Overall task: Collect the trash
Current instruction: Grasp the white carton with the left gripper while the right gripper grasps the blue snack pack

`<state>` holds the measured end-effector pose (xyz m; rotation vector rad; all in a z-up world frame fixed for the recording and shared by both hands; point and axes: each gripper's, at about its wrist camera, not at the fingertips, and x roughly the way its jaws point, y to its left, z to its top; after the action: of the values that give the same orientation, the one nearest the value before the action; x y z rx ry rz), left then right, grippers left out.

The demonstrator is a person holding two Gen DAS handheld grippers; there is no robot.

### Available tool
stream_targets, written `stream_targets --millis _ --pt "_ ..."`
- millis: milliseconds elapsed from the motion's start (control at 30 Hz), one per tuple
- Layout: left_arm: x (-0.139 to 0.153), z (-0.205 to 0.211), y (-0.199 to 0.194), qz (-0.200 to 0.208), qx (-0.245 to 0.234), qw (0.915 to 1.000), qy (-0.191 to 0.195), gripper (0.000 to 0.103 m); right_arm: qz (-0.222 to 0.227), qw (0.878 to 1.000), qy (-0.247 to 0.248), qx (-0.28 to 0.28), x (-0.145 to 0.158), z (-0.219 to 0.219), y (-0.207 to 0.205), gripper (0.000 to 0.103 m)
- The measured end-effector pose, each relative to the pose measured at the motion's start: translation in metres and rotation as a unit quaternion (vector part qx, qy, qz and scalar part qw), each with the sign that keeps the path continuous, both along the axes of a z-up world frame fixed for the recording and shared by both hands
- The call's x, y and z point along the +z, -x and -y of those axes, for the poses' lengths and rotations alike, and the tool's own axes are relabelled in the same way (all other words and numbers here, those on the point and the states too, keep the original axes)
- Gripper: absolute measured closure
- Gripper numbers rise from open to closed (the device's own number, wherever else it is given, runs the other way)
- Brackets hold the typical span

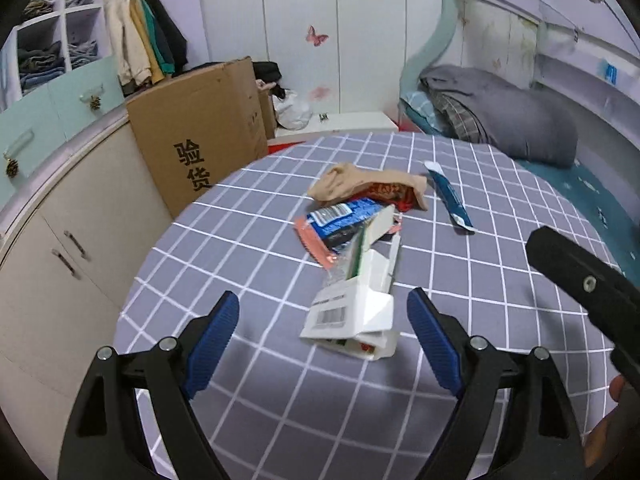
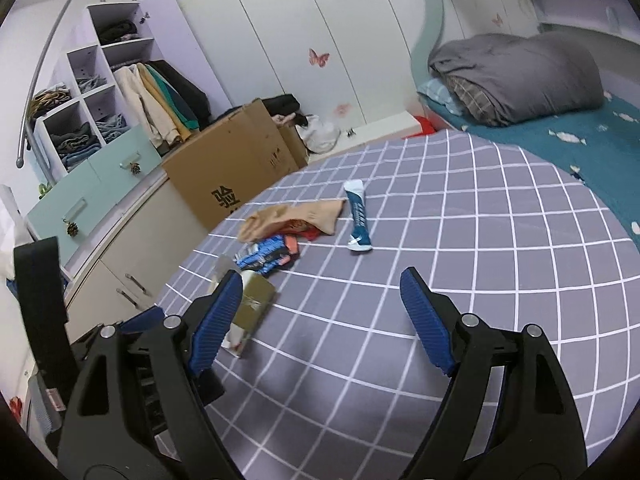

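Observation:
A pile of trash lies on the grey checked bedsheet (image 1: 500, 280): a torn white carton (image 1: 352, 308), a blue snack wrapper (image 1: 344, 220), a pink wrapper (image 1: 316, 244), a red wrapper (image 1: 388, 192) under a tan sock (image 1: 360, 182), and a blue-white tube wrapper (image 1: 450, 196) apart to the right. My left gripper (image 1: 324, 336) is open, its fingers either side of the white carton, just above it. My right gripper (image 2: 322, 316) is open and empty over bare sheet; the carton (image 2: 250, 312) sits by its left finger. The tube wrapper (image 2: 358, 216) lies ahead.
A cardboard box (image 1: 200, 136) stands on the floor beside the bed's left edge, next to cabinets (image 1: 60, 240) and shelves of clothes. A folded grey duvet (image 1: 512, 116) lies at the bed's head. The right gripper's body (image 1: 580, 280) shows at right.

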<state>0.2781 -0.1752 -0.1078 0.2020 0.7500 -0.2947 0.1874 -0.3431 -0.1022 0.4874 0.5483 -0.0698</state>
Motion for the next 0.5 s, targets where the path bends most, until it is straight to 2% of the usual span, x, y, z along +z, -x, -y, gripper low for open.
stream_targets --millis 67,100,167,233,400,467,500 --pt "-0.004 0.004 -0.002 -0.006 -0.003 1.0 -0.006 0.021 -0.007 1.0 -0.002 0.003 -0.003 0.002 -0.003 0.023" --pt "-0.007 0.005 -0.005 -0.012 -0.006 0.9999 -0.009 0.026 -0.011 1.0 -0.004 0.004 -0.005 0.003 -0.005 0.023" --pt "-0.012 0.009 -0.013 -0.036 -0.018 0.9992 -0.008 0.058 -0.015 1.0 -0.007 0.007 -0.005 0.004 -0.011 0.023" --pt "-0.014 0.006 -0.015 -0.049 -0.024 0.9985 0.007 0.061 -0.018 1.0 -0.009 0.01 -0.005 0.005 -0.014 0.023" --pt "0.002 -0.019 -0.009 -0.022 -0.023 0.9981 0.053 0.066 -0.022 1.0 0.002 0.02 0.0 -0.002 -0.025 0.022" --pt "0.011 -0.033 -0.01 -0.017 -0.015 0.997 0.074 0.087 -0.03 0.999 0.01 0.028 0.002 -0.007 -0.032 0.021" --pt "0.014 -0.038 -0.011 -0.019 -0.012 0.9962 0.084 0.087 -0.037 0.999 0.015 0.036 0.002 -0.011 -0.038 0.021"
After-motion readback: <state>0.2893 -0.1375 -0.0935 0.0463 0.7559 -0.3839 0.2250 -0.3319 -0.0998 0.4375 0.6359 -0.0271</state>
